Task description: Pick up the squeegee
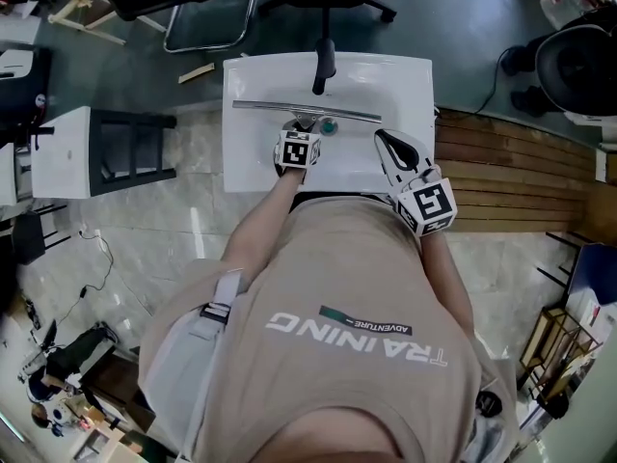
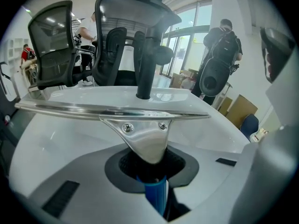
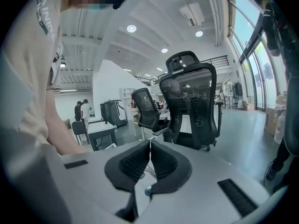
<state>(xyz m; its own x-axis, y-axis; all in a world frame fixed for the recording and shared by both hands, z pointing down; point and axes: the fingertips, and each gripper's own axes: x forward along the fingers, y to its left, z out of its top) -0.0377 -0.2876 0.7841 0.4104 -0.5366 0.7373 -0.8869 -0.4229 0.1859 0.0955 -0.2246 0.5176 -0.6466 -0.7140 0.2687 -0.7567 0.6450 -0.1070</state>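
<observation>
Left gripper (image 2: 152,169): the black ribbed pads are clamped on the blue handle of the squeegee (image 2: 140,129), a tool with a polished metal neck, fixed by two screws, and a long, straight metal blade channel. The neck rises out of the jaw throat and the blade runs crossways above it, roughly level.

In the head view the left gripper (image 1: 299,148) sits over the near half of the white rectangular ceramic basin (image 1: 251,85), and the squeegee (image 1: 307,112) spans most of the basin's width, with the blade just in front of the black upright tap (image 1: 323,66). Whether the blade touches the basin surface cannot be confirmed.

Right gripper (image 3: 149,160): the pads are closed together along a thin seam and nothing is gripped between them. In the head view the right gripper (image 1: 400,157) is at the basin's near right corner, well apart from the squeegee's handle and to the right of the left gripper.

Surroundings: a black mesh-backed office chair (image 3: 194,101) stands beyond the basin. Brown slatted wooden decking (image 1: 511,181) lies to the basin's right.
</observation>
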